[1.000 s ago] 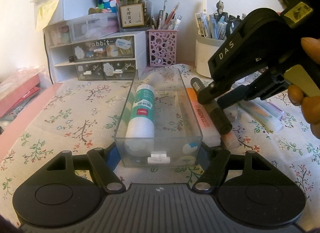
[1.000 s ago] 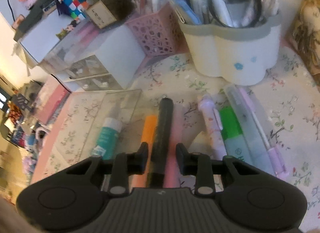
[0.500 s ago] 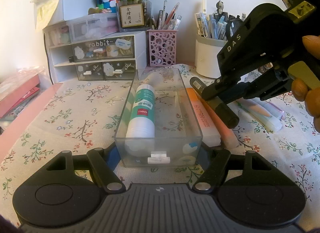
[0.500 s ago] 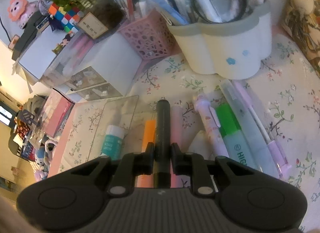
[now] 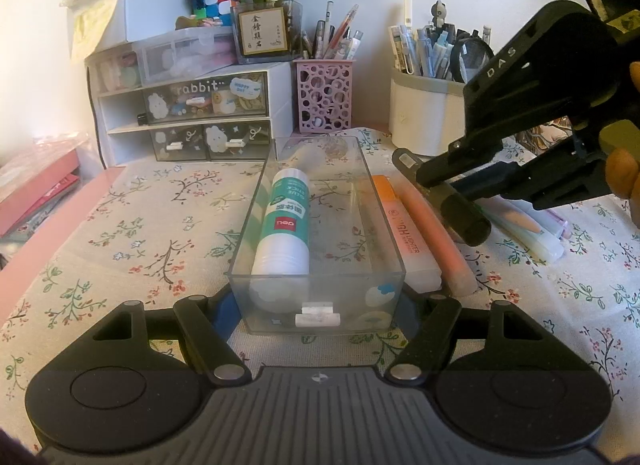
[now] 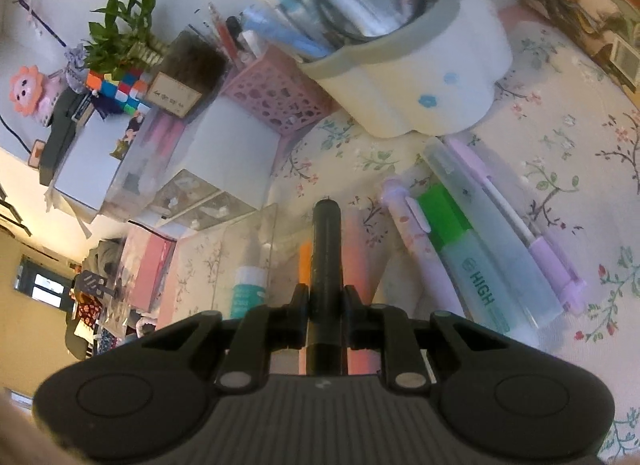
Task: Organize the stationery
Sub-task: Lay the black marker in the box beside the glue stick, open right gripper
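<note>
You raised the black marker (image 5: 444,195) clamped in your right gripper (image 6: 326,299); next, carry it over the clear tray (image 5: 256,201) your spread left gripper (image 5: 318,319) braced.

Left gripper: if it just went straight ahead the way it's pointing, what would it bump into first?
The left gripper would meet the clear drawer box almost at once: its near end sits right between the open fingers. The glue stick lies inside, behind that wall. Exact depth is hard to judge.
</note>
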